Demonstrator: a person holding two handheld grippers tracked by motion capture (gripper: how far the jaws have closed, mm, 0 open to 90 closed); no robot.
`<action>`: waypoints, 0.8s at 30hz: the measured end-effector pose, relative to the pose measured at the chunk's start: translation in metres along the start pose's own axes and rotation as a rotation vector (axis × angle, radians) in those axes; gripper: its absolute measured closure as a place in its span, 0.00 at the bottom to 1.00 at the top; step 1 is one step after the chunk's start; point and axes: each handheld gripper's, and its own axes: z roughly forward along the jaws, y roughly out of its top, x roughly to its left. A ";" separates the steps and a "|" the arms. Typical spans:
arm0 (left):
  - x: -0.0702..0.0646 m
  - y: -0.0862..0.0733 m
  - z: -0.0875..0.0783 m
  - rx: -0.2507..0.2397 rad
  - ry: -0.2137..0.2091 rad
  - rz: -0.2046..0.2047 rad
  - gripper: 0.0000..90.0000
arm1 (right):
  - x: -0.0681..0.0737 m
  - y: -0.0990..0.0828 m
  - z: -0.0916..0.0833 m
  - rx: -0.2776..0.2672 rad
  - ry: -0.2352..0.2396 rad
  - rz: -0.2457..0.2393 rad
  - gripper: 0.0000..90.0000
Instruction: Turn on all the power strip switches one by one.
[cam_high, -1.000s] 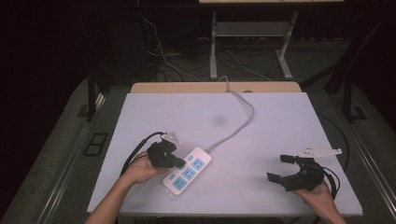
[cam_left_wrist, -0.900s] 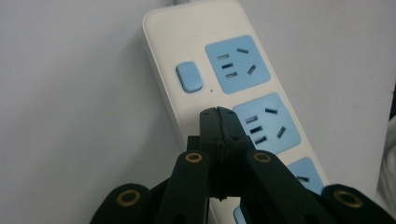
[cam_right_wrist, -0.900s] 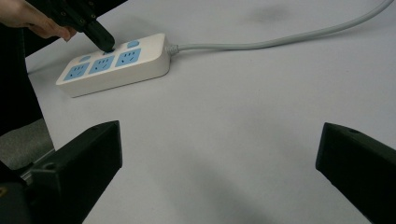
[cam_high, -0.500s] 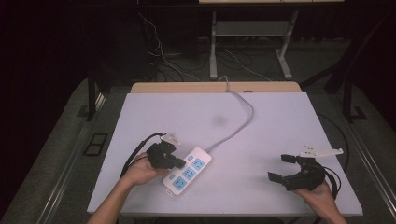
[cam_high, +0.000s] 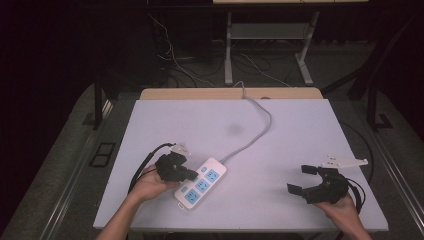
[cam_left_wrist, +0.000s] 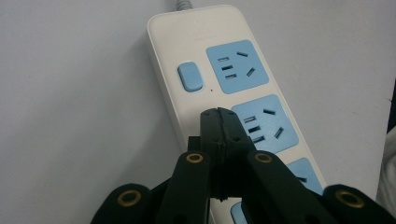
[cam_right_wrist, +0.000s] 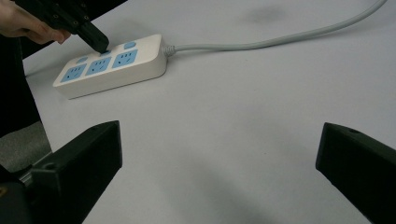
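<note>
A white power strip (cam_high: 202, 182) with blue sockets and blue switches lies at an angle on the near left of the table. My left gripper (cam_high: 194, 174) is shut with nothing between its jaws. Its joined tips (cam_left_wrist: 220, 114) sit on the strip's top (cam_left_wrist: 233, 70), just beside the middle socket, and hide the spot beneath them. In the right gripper view that same tip (cam_right_wrist: 99, 45) touches the strip (cam_right_wrist: 112, 65) at its row of switches. My right gripper (cam_high: 298, 179) rests open at the near right of the table, its jaws (cam_right_wrist: 219, 149) wide apart over bare tabletop.
The strip's grey cable (cam_high: 260, 130) curves across the white tabletop (cam_high: 310, 125) and drops over the far edge. A faint dark smudge (cam_high: 233, 129) marks the table's middle. Beyond the table are loose floor cables and a metal frame (cam_high: 228, 55).
</note>
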 end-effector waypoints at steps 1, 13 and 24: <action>0.000 0.000 0.000 -0.003 -0.005 0.003 0.99 | 0.000 0.000 0.000 0.001 0.000 -0.001 0.00; -0.002 0.008 -0.012 -0.028 -0.005 0.016 0.99 | 0.000 0.000 0.001 0.004 -0.001 -0.004 0.00; -0.003 0.024 -0.021 -0.033 0.012 0.042 0.99 | 0.000 0.000 0.000 0.002 0.001 -0.001 0.00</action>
